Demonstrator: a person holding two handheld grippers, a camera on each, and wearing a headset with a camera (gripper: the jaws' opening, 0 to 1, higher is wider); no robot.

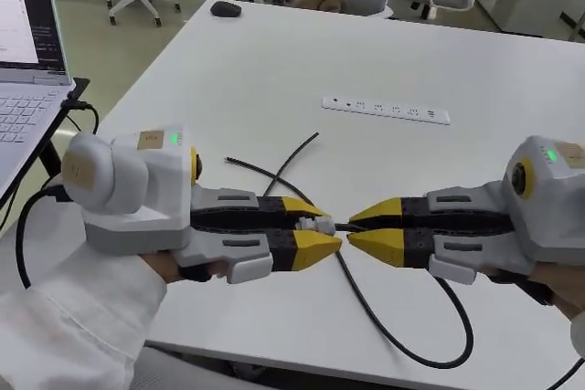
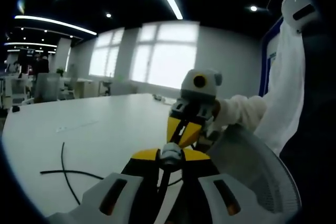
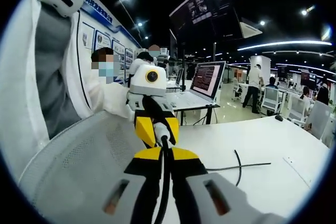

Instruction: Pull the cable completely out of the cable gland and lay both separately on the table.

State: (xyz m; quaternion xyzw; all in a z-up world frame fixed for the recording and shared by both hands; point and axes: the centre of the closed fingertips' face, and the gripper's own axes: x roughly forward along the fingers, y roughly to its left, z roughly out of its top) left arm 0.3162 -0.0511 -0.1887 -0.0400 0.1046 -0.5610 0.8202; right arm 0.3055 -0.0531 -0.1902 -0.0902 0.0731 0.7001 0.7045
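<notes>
Smooth white table (image 1: 274, 61); round pale gland (image 1: 320, 224) on thin black cable (image 1: 294, 160).

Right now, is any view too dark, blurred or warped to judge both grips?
Head view: evenly lit, sharp; the white plastic cable gland in the left gripper is clear. Left gripper view: fisheye-bent, foreground dim against bright windows. Right gripper view: fisheye-bent, ceiling lights glare, but the thin black cable is sharp between the jaws.
</notes>
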